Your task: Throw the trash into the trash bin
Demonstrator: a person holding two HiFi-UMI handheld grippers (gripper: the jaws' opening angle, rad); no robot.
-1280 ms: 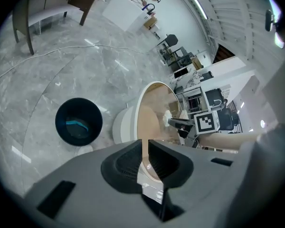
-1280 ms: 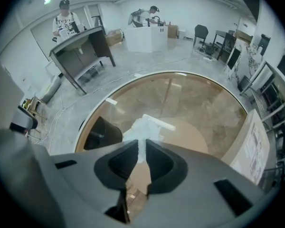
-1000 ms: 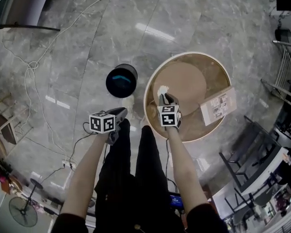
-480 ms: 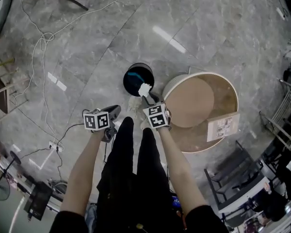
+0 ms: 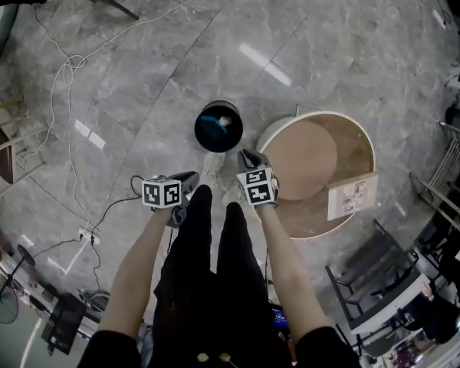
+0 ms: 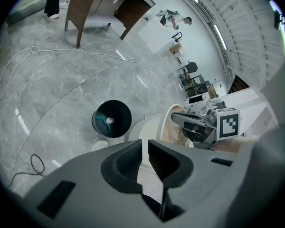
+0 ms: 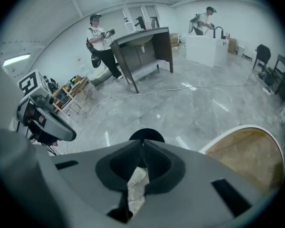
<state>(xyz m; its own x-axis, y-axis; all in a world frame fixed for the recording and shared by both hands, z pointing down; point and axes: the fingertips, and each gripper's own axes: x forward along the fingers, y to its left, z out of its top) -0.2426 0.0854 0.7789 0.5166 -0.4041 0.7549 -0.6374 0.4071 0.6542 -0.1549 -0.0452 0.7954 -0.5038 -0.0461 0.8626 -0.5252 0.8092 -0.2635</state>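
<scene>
My right gripper (image 5: 247, 157) is closing empty jaws near the trash bin (image 5: 200, 132); trash (image 5: 225, 120) is lying inside. My left gripper (image 5: 188, 177) is hanging, jaws slightly parted.

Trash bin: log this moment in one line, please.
trash: inside trash bin | right hand-held gripper: jaws closing, empty | left hand-held gripper: empty

Floor (image 5: 138, 67): grey, marbled with paler veins. Bin (image 5: 203, 133): black, with a teal streak inside. Trash (image 5: 225, 120): white. Table (image 5: 353, 152): tan-brown top, paler round centre, white rim. Box (image 5: 353, 195): light brown, with a white printed label. Cable (image 5: 74, 58): white. Trousers (image 5: 207, 267): plain black.
</scene>
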